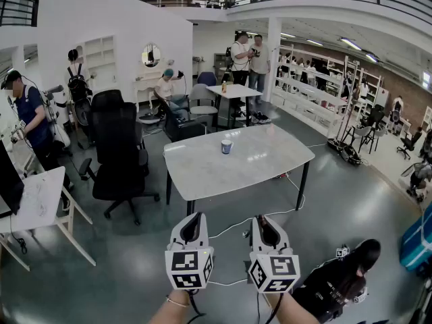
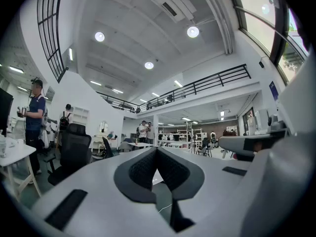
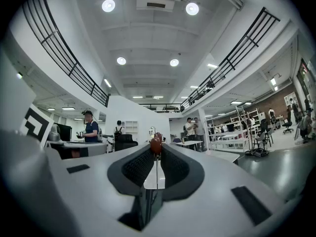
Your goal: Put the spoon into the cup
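**A:** How far along is this?

**B:** Early, I judge. The right hand-held gripper (image 3: 157,152) is pinched narrow on a small reddish-brown tip, most likely the spoon (image 3: 156,144). The left hand-held gripper (image 2: 156,151) is closed on nothing.

**A:** And the cup?

**B:** The cup (image 1: 226,146) stands on the table (image 1: 202,174), well ahead of both. Carrying the spoon over and lowering it in are still to do.

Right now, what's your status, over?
Left tool shut, empty. Right tool shut on small brown piece, possibly the spoon. Cup on table well ahead. Loose cable lies between.
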